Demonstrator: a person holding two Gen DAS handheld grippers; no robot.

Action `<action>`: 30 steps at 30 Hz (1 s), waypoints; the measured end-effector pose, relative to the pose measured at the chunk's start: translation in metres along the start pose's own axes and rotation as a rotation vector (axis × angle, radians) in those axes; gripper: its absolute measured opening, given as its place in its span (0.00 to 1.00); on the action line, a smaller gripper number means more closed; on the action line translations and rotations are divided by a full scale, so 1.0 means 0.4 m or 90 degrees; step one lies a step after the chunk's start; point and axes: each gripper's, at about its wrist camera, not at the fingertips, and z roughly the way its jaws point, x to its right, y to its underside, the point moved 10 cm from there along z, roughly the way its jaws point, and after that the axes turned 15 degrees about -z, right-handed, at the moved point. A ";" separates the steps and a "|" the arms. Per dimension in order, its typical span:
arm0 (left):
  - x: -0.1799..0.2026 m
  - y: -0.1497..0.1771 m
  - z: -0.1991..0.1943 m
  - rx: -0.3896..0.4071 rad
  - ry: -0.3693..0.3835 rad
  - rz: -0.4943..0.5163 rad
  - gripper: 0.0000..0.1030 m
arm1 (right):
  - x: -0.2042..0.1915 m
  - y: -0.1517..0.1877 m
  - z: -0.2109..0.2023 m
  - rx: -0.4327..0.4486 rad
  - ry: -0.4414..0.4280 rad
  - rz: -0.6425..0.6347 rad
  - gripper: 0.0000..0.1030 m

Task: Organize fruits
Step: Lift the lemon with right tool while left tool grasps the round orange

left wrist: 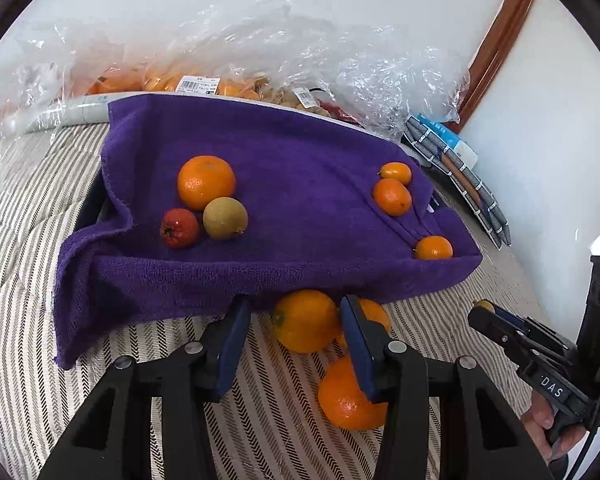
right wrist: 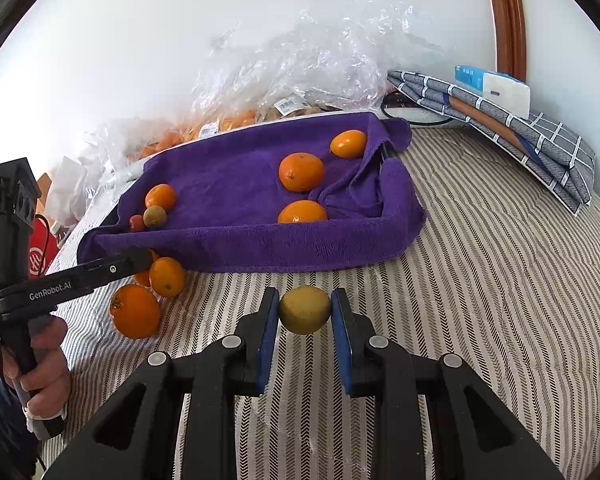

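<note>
A tray lined with a purple towel point(left wrist: 292, 168) point(right wrist: 236, 176) holds several fruits: a large orange point(left wrist: 206, 182), a brown-green fruit point(left wrist: 225, 218), a small red fruit point(left wrist: 179, 227) and small oranges point(left wrist: 392, 197). Three oranges lie on the striped cloth before the tray point(left wrist: 305, 321) point(right wrist: 135, 311). My left gripper point(left wrist: 296, 320) is open, its fingers on either side of one orange. My right gripper point(right wrist: 305, 310) is shut on a yellow-green fruit point(right wrist: 305, 309), held above the cloth in front of the tray.
Clear plastic bags point(left wrist: 260, 52) of fruit lie behind the tray by the white wall. Folded grey checked cloth point(right wrist: 500, 128) with a tissue pack point(right wrist: 496, 88) lies at the right. A wooden door frame point(right wrist: 508, 16) stands behind. Striped cloth point(right wrist: 480, 260) covers the surface.
</note>
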 end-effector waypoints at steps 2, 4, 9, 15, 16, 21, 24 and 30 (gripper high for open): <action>-0.002 0.000 0.001 0.001 -0.007 0.001 0.42 | -0.001 0.001 0.001 -0.001 -0.003 0.000 0.26; 0.000 0.002 0.008 -0.006 -0.009 0.003 0.33 | 0.000 0.001 0.001 -0.003 -0.001 0.000 0.26; 0.001 0.004 0.002 -0.005 -0.010 0.010 0.33 | 0.004 0.000 0.001 -0.002 -0.001 0.007 0.26; 0.003 0.003 -0.031 0.016 0.013 -0.004 0.33 | 0.006 -0.001 -0.002 0.001 -0.001 0.010 0.26; 0.003 0.003 -0.036 0.020 0.015 -0.003 0.33 | 0.006 -0.001 -0.002 0.002 -0.001 0.011 0.26; 0.005 -0.005 -0.069 0.050 0.024 -0.003 0.33 | 0.008 -0.001 -0.007 0.007 0.000 0.017 0.26; 0.004 -0.011 -0.084 0.062 0.031 -0.008 0.33 | 0.009 -0.002 -0.009 0.010 -0.002 0.020 0.26; 0.004 -0.021 -0.109 0.083 0.044 -0.013 0.33 | 0.010 -0.006 -0.013 0.017 -0.003 0.026 0.26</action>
